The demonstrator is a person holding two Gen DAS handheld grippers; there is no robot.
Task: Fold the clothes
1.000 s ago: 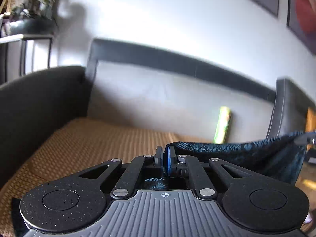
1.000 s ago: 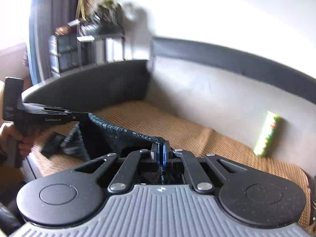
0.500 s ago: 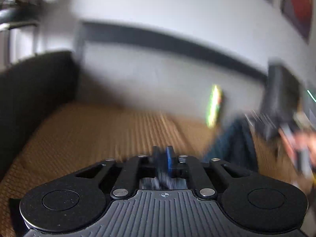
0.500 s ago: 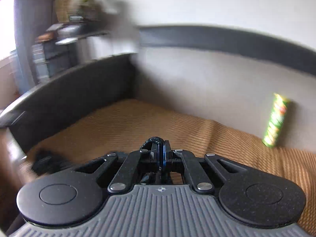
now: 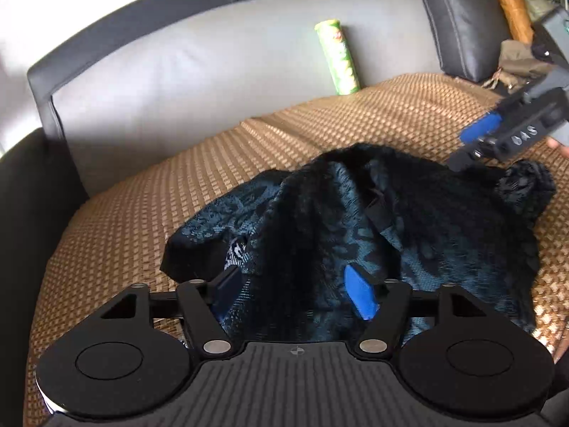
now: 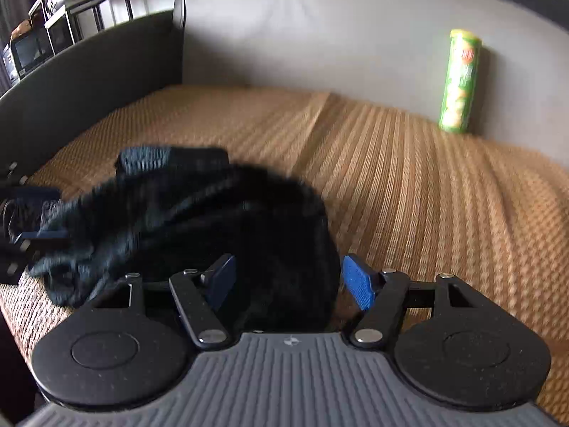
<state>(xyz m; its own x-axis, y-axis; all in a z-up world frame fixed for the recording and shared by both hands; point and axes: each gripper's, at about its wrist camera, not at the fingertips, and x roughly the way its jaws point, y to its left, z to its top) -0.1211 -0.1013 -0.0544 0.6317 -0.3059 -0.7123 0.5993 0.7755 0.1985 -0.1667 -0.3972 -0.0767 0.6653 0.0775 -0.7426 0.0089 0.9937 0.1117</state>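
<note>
A dark blue-black patterned garment (image 5: 391,220) lies crumpled in a heap on the woven tan mat (image 5: 142,220) of a sofa. My left gripper (image 5: 293,293) hangs just over its near edge. Its jaws are opening wide, and the cloth under and between the blue pads (image 5: 359,295) is not pinched. In the right wrist view the same garment (image 6: 199,220) looks blurred. My right gripper (image 6: 290,284) is over its right end, jaws opening too, with cloth between the pads (image 6: 359,286) but loose. Each gripper shows in the other's view: the right gripper (image 5: 498,135), the left gripper (image 6: 21,227).
A green crisps tube (image 5: 338,57) (image 6: 460,82) leans against the grey sofa back (image 6: 320,35). A dark armrest (image 6: 89,82) bounds the left side, and a dark leather cushion (image 5: 458,17) with an olive cloth pile (image 5: 515,60) bounds the right. A shelf (image 6: 71,10) stands beyond the armrest.
Both grippers held the garment stretched up between them, shut on its edge. They have dropped toward the mat and opened, and the garment now lies in a heap.
</note>
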